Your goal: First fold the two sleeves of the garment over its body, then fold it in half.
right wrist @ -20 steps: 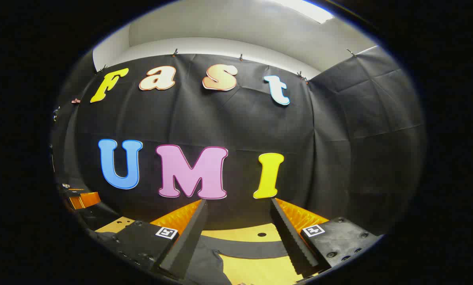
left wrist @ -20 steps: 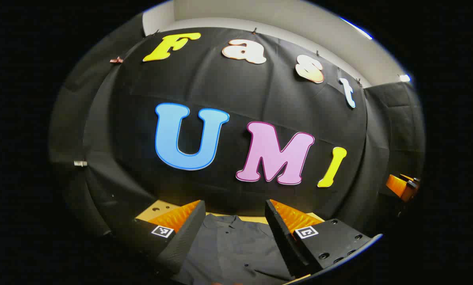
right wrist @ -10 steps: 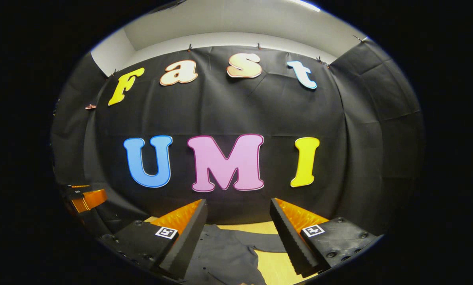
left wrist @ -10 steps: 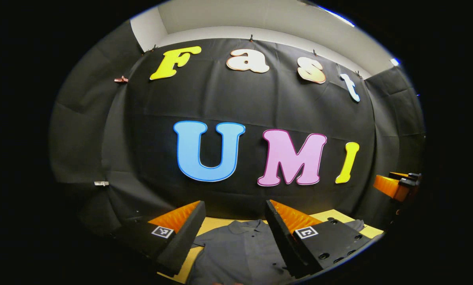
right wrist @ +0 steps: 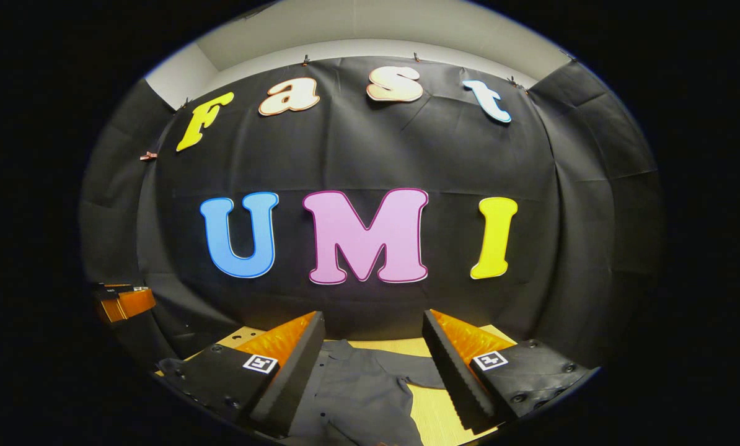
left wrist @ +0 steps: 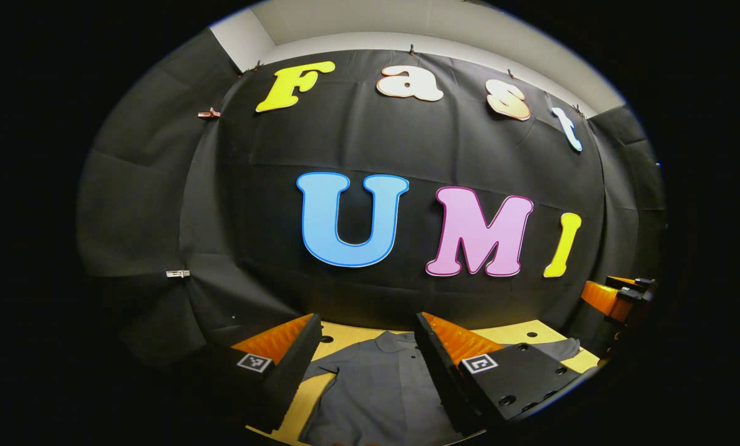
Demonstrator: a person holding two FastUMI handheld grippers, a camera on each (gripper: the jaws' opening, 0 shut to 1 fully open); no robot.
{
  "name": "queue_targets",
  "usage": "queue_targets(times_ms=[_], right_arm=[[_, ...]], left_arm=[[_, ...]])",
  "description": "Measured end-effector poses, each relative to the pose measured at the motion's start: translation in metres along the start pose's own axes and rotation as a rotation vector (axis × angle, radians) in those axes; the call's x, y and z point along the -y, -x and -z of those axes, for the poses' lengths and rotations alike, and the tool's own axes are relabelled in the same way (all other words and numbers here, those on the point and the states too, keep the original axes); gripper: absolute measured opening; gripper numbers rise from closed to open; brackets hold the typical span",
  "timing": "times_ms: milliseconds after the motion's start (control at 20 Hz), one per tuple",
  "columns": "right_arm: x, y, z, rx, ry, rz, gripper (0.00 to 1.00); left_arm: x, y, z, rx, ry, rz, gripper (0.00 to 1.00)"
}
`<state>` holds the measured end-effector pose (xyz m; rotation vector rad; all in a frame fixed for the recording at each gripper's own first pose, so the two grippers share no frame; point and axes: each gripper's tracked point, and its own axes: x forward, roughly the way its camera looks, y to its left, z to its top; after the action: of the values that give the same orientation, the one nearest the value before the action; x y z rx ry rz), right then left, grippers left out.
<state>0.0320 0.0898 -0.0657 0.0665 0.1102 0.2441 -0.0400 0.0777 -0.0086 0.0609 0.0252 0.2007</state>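
Observation:
A grey collared shirt (left wrist: 376, 390) lies flat on the wooden table (left wrist: 351, 334), collar toward the far wall, buttons down its front. My left gripper (left wrist: 367, 353) hovers above the shirt's body, open, nothing between its fingers. In the right gripper view the same shirt (right wrist: 357, 396) shows with one sleeve (right wrist: 416, 371) stretched out to the right over the table (right wrist: 432, 412). My right gripper (right wrist: 373, 356) hangs open above that sleeve and shoulder. The right gripper (left wrist: 618, 297) also appears at the far right edge of the left gripper view.
The black cloth wall (left wrist: 370, 248) rises just behind the table's far edge. The table has small holes (left wrist: 326, 339) near that edge. The left gripper (right wrist: 122, 301) appears at the left edge of the right gripper view.
Both grippers have drawn back and tilted, so more of the shirt and table show in each view. The shirt has not moved, and both grippers stay open.

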Motion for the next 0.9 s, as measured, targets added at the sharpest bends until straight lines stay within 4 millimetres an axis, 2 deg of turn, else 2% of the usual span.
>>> queue_targets(times_ms=[350, 500, 650, 900], right_arm=[[0.016, -0.013, 0.012, -0.032, -0.033, 0.011, 1.0], [0.044, -0.021, 0.02, -0.047, 0.0, 0.069, 0.98], [0.081, -0.03, 0.033, -0.09, 0.026, 0.143, 0.99], [0.147, -0.048, 0.07, -0.212, 0.013, 0.26, 0.98]], left_arm=[[-0.005, -0.008, 0.005, -0.014, -0.009, -0.024, 0.95], [-0.005, -0.01, 0.006, -0.022, -0.007, -0.028, 0.95], [-0.004, -0.01, 0.014, -0.038, -0.015, -0.035, 0.95], [-0.004, -0.014, 0.02, -0.063, -0.025, -0.06, 0.95]])
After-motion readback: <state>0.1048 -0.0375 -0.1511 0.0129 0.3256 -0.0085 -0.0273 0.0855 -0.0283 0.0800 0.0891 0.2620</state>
